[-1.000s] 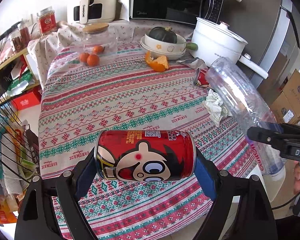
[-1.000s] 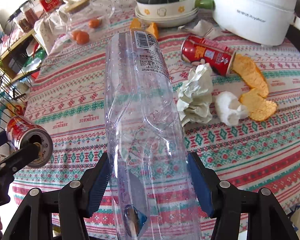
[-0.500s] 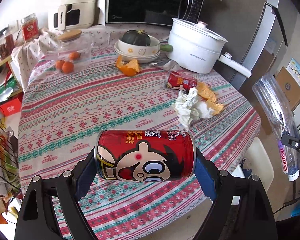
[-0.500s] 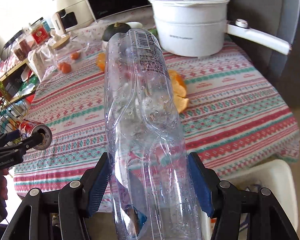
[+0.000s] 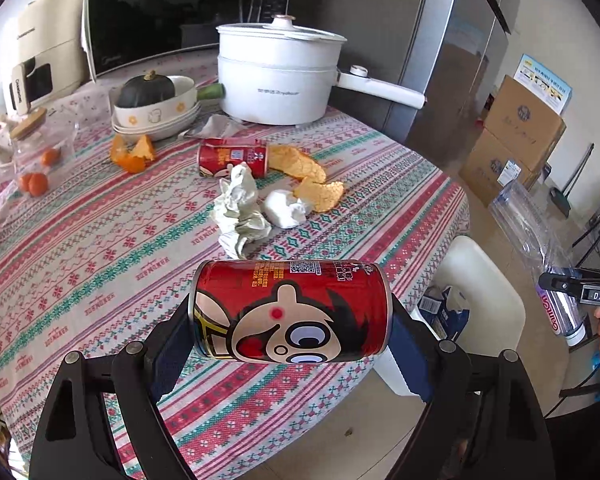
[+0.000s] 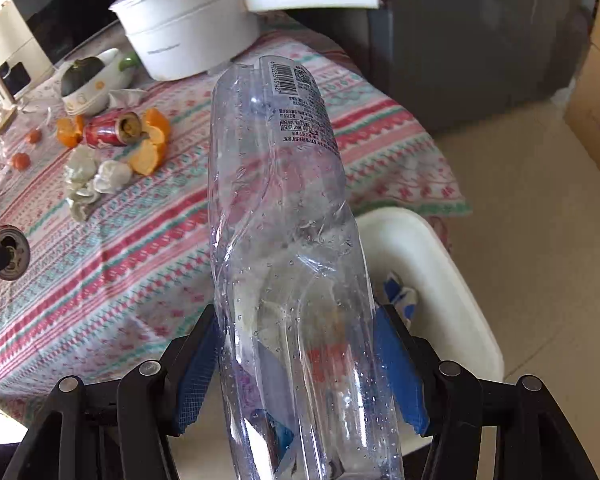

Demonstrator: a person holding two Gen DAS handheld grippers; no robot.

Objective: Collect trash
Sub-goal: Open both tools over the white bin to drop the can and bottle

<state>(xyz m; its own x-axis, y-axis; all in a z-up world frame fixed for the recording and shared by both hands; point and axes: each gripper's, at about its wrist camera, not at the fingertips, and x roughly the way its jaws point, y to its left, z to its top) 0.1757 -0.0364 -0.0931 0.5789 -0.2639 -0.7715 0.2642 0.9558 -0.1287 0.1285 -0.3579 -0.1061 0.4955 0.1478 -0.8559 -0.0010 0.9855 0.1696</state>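
Note:
A red cartoon can [image 5: 292, 312] lies crosswise between the blue pads of my left gripper [image 5: 292, 338], which is shut on it above the near edge of the patterned table [image 5: 100, 260]. My right gripper [image 6: 296, 368] is shut on a dented clear plastic bottle [image 6: 284, 240], held over a white bin [image 6: 440, 248] beside the table. The left wrist view shows that bin [image 5: 484, 264] with a blue-and-white carton [image 5: 444, 312] inside, and the bottle [image 5: 536, 236] at far right. On the table lie a second red can [image 5: 232, 158], crumpled paper [image 5: 240, 212], a white tissue [image 5: 286, 210] and orange peels [image 5: 316, 194].
At the table's back stand a white pot [image 5: 278, 76] with a long handle, stacked bowls [image 5: 156, 114] holding a dark squash, a glass jar [image 5: 40, 152] of oranges, a microwave [image 5: 160, 20] and an air fryer. Cardboard boxes [image 5: 516, 136] and a grey fridge [image 5: 440, 60] stand to the right.
Both grippers have swung right, from over the table's middle toward its right edge, each keeping its hold. The white bin has come into view under the bottle.

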